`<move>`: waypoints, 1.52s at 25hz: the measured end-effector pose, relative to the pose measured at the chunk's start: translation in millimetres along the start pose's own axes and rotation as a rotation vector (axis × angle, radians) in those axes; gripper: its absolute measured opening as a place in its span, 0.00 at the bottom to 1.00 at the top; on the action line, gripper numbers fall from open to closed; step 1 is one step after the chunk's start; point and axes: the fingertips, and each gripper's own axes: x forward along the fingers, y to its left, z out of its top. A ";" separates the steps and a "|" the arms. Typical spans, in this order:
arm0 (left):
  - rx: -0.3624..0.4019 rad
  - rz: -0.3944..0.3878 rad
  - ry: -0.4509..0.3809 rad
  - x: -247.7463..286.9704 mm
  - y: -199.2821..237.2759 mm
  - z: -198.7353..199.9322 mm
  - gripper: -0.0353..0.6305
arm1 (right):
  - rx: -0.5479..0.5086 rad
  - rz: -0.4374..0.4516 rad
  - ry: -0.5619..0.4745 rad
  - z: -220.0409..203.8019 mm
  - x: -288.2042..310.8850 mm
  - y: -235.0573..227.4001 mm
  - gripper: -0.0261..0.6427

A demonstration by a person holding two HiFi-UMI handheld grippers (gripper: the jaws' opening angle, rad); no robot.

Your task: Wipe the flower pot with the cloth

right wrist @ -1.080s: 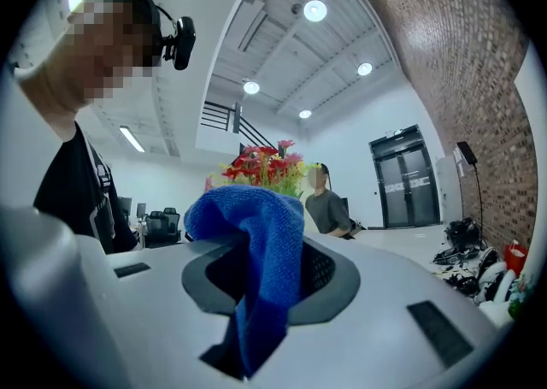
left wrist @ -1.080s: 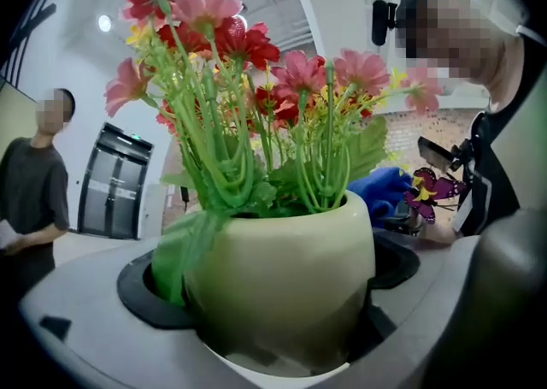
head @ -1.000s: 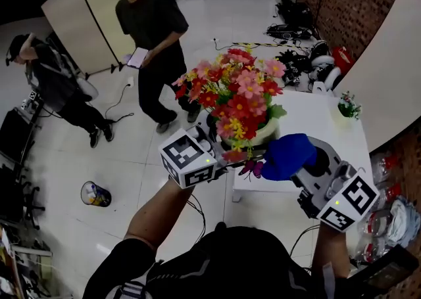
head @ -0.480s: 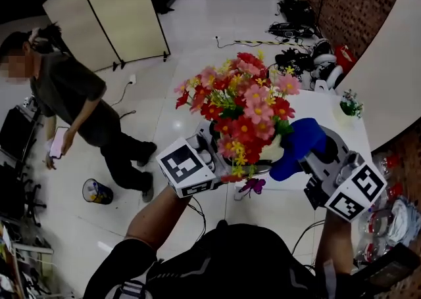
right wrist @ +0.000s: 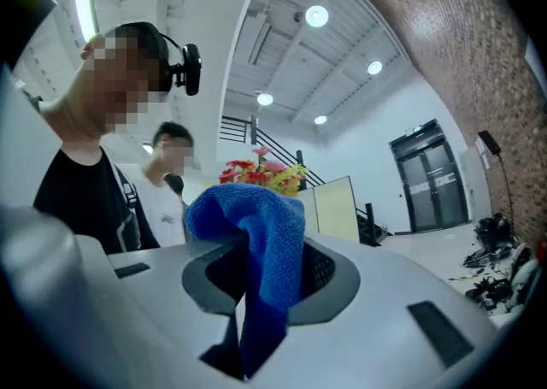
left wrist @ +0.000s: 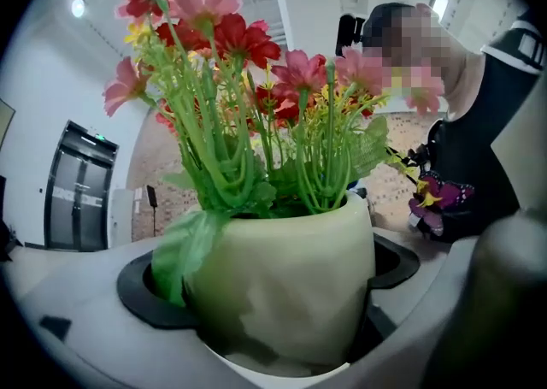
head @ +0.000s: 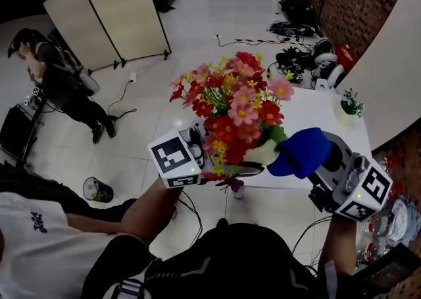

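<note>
In front of you, a white surface (head: 316, 114) carries a single small potted plant (head: 346, 104) near its far right corner. Around it, the glossy pale floor (head: 197, 28) holds a heap of cables and gear (head: 299, 61) beyond the surface, a folding screen (head: 108, 12) at far left, and a small canister (head: 97, 190) to your left.

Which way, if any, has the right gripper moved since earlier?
Yes: the right gripper, shut on the blue cloth, has shifted right, closer to the small potted plant on the white table.
</note>
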 end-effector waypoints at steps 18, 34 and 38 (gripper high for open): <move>0.016 -0.175 0.033 18.3 -54.8 11.2 0.94 | 0.152 0.343 0.033 6.9 6.8 -17.8 0.17; 0.010 -0.018 0.075 14.8 -30.1 -24.5 0.94 | 0.177 0.446 -0.002 -21.5 -21.0 2.5 0.17; 0.042 -0.012 0.065 15.4 -31.3 -25.4 0.94 | 0.144 0.443 0.032 -39.7 -18.9 20.9 0.17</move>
